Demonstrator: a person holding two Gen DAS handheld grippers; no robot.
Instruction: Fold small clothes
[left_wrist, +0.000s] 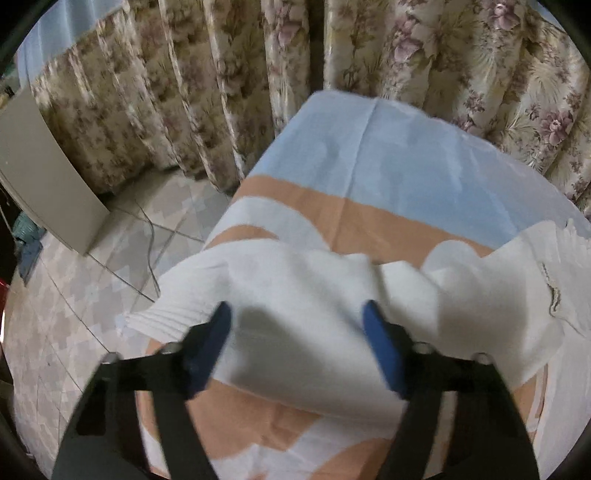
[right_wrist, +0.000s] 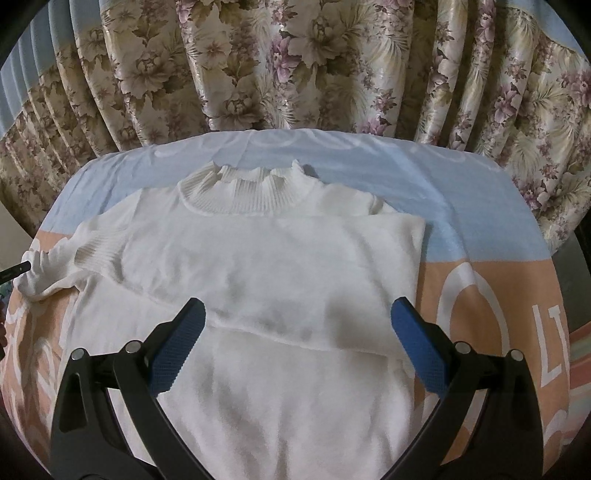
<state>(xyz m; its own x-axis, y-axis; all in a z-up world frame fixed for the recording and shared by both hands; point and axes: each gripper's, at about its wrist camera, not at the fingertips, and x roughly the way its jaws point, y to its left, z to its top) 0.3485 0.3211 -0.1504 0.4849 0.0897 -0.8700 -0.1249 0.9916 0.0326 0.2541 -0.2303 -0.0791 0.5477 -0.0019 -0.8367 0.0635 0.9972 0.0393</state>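
Note:
A white knit sweater (right_wrist: 266, 266) with a ribbed turtleneck collar (right_wrist: 243, 192) lies flat on the cloth-covered table (right_wrist: 491, 236), collar toward the curtain. Its right sleeve is folded across the chest. The left sleeve with ribbed cuff (right_wrist: 40, 273) sticks out to the left. My right gripper (right_wrist: 297, 314) is open and empty above the sweater's middle. In the left wrist view my left gripper (left_wrist: 297, 310) is open, its blue fingers (left_wrist: 218, 325) astride the left sleeve (left_wrist: 295, 295) near its ribbed cuff (left_wrist: 162, 317), holding nothing.
The table cloth (left_wrist: 388, 162) is blue and orange with white shapes. Floral curtains (right_wrist: 295, 62) hang right behind the table. A tiled floor (left_wrist: 74, 295) with a cable and a leaning grey board (left_wrist: 40, 173) lies left of the table edge.

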